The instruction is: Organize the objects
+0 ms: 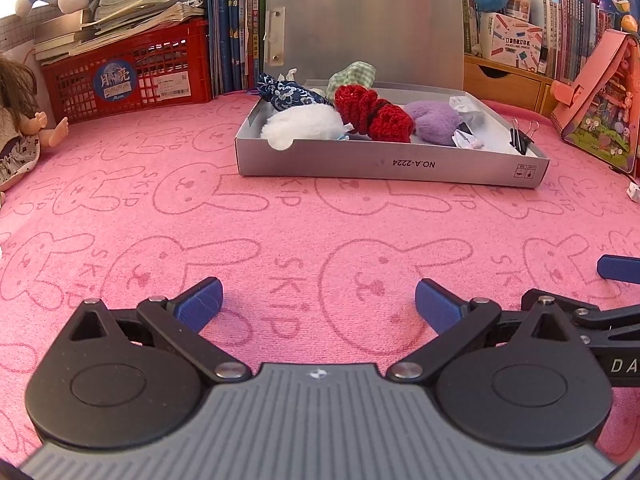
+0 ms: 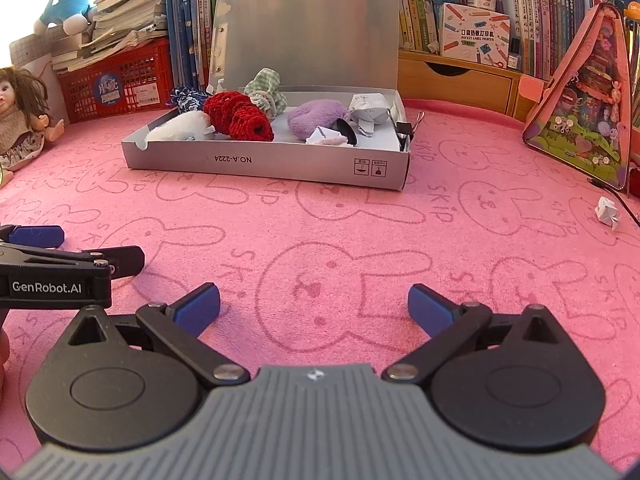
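Observation:
A grey cardboard box (image 1: 392, 168) (image 2: 264, 166) with its lid raised sits ahead on the pink rabbit-print cloth. Inside lie a white fluffy item (image 1: 302, 124), a red crocheted piece (image 1: 372, 114) (image 2: 240, 116), a purple plush (image 1: 434, 120) (image 2: 316, 118), a blue patterned pouch (image 1: 286, 94), a green checked scrunchie (image 2: 266, 90) and crumpled paper (image 2: 370, 110). A black binder clip (image 1: 522, 140) (image 2: 406, 130) hangs on the box's right wall. One crumpled paper (image 2: 607, 213) lies on the cloth at right. My left gripper (image 1: 318, 300) and right gripper (image 2: 314, 304) are both open, empty, side by side near the cloth.
A doll (image 2: 22, 120) sits at the left edge. A red crate (image 1: 128, 76) under stacked books, upright books and a wooden drawer unit (image 2: 456, 80) line the back. A pink illustrated case (image 2: 588, 108) leans at the right.

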### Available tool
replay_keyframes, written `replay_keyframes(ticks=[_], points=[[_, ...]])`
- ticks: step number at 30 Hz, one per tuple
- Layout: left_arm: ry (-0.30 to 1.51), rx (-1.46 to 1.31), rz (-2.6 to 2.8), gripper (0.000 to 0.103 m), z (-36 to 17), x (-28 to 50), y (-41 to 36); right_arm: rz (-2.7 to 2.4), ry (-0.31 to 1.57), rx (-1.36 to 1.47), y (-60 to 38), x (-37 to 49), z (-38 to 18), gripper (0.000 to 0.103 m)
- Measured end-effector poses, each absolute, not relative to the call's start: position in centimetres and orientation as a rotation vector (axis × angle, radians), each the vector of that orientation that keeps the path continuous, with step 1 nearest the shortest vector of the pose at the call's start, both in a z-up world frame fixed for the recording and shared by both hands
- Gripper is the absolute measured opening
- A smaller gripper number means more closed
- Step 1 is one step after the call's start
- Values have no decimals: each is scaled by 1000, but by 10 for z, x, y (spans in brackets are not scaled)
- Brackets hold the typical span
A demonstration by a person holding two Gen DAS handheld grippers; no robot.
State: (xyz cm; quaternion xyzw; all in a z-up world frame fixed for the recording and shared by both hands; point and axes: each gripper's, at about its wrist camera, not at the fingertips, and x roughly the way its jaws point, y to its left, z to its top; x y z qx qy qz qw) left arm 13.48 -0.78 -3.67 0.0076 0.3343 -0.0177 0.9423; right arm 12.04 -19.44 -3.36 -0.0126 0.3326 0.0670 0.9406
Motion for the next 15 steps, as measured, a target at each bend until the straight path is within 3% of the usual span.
replay_keyframes(ticks=[15], points=[[683, 10, -29, 103, -37, 134, -8, 134, 682, -35, -193, 121, -34, 103]])
